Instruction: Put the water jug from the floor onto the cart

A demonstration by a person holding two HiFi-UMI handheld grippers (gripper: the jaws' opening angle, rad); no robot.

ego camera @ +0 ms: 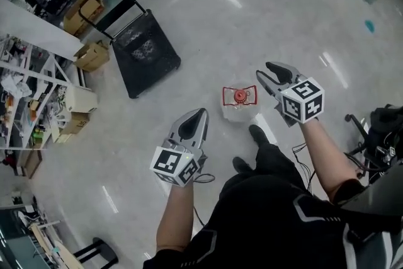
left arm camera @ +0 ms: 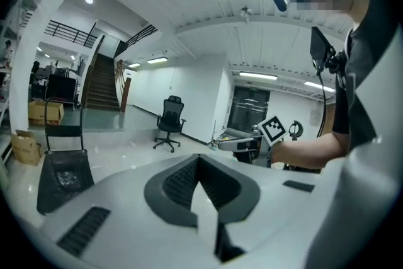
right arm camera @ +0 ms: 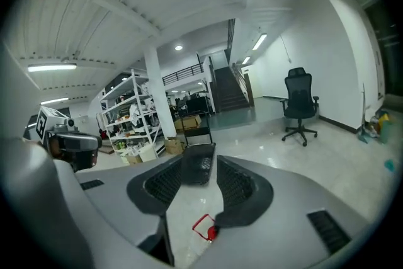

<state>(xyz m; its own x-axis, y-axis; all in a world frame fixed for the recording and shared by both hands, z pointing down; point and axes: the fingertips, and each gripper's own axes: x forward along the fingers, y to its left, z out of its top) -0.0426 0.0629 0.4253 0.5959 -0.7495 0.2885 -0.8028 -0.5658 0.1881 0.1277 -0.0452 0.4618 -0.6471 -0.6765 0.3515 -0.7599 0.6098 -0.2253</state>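
Clear plastic with a red cap and red carry handle, the water jug (ego camera: 239, 104) stands upright on the pale, glossy floor (ego camera: 252, 16), just ahead of the person's shoes and between the two claws in the head view. The right claw (ego camera: 262, 68) hangs just beside the jug on its right with its jaws spread wide. Nothing is gripped: in the right gripper view (right arm camera: 200, 160) only the jug's red handle (right arm camera: 204, 228) shows low in the gap, with the cart (right arm camera: 198, 167) far off beyond the tips. The left claw (ego camera: 201, 111) is near the jug on the other side, its jaws pressed together to a point with nothing between them, as the left gripper view (left arm camera: 198, 159) confirms. The black cart (ego camera: 148, 50), its handle tilted up, sits well apart from the jug, close to cardboard boxes (ego camera: 92, 55) and cluttered shelves (ego camera: 25, 104).
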